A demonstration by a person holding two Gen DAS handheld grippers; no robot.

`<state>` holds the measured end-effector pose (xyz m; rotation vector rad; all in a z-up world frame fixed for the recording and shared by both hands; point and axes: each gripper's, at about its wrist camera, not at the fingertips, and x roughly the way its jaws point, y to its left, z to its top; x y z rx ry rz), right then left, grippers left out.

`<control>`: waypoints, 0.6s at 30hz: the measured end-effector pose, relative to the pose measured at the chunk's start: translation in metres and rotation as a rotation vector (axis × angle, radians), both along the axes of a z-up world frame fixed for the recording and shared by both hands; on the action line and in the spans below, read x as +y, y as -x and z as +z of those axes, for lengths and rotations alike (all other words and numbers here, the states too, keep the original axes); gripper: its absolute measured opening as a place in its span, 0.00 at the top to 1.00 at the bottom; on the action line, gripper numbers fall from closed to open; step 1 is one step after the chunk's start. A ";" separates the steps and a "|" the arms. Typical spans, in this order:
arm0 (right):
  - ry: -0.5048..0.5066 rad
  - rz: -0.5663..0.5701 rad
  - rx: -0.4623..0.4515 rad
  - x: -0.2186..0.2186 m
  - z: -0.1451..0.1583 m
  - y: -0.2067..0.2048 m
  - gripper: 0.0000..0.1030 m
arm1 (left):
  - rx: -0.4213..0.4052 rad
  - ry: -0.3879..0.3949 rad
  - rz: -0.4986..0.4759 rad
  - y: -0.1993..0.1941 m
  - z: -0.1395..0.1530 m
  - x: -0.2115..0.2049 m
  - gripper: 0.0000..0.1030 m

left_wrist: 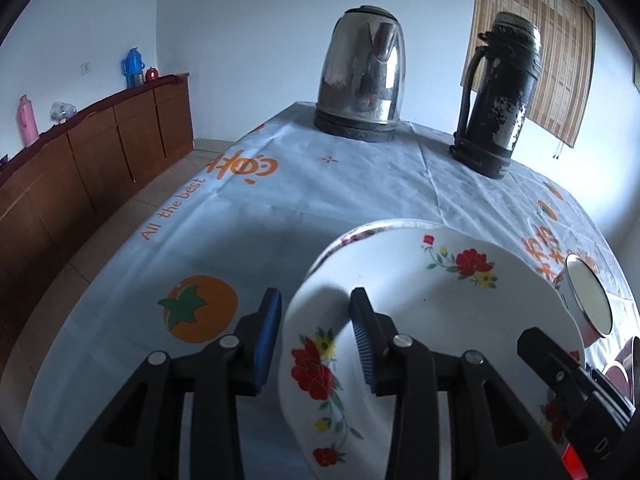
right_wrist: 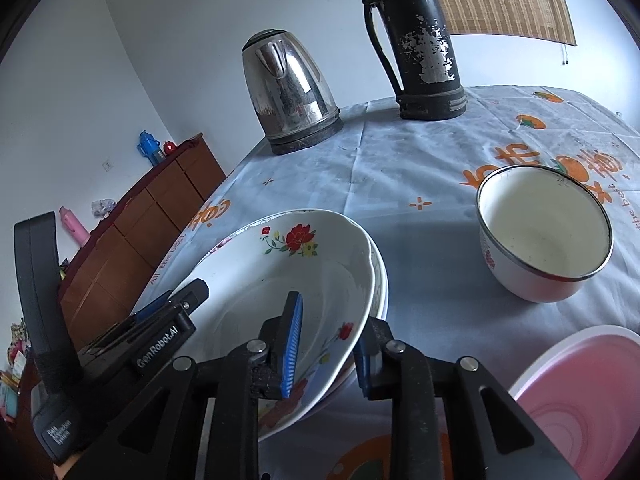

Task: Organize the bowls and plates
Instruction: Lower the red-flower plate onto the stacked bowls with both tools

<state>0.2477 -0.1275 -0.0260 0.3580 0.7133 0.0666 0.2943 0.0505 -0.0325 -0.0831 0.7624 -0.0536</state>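
White floral plate [right_wrist: 288,280] on stacked plates, rim straddled by left gripper [left_wrist: 316,336] and right gripper [right_wrist: 328,344], both narrowly parted, pads off; enamel bowl [right_wrist: 544,236] apart, bare surface [left_wrist: 280,200] beyond

Stacked floral plates [right_wrist: 304,276], white bowl [right_wrist: 544,232] nearby

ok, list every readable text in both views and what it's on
"All the best": tablecloth, orange print.
"GenRobot.AI": left tool, on its body in the right wrist view.
Large orange characters on the tablecloth: not clear enough to transcribe.
Small white label on the same tool: too blurred.
Red marking on the white bowl: too small.
Letters on the right tool: cut off.
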 end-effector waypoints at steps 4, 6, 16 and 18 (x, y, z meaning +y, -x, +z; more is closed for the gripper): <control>-0.013 -0.004 0.004 -0.001 0.001 0.000 0.75 | -0.002 -0.009 -0.002 0.001 -0.001 -0.001 0.61; -0.018 -0.012 0.007 -0.002 0.003 0.002 0.75 | 0.002 -0.010 -0.001 0.001 -0.002 -0.001 0.58; -0.120 -0.047 0.039 -0.011 0.008 0.008 0.75 | 0.010 -0.016 -0.010 0.002 -0.002 -0.003 0.58; -0.142 -0.051 0.051 -0.013 0.009 0.008 0.75 | 0.010 -0.016 -0.010 0.002 -0.003 -0.003 0.58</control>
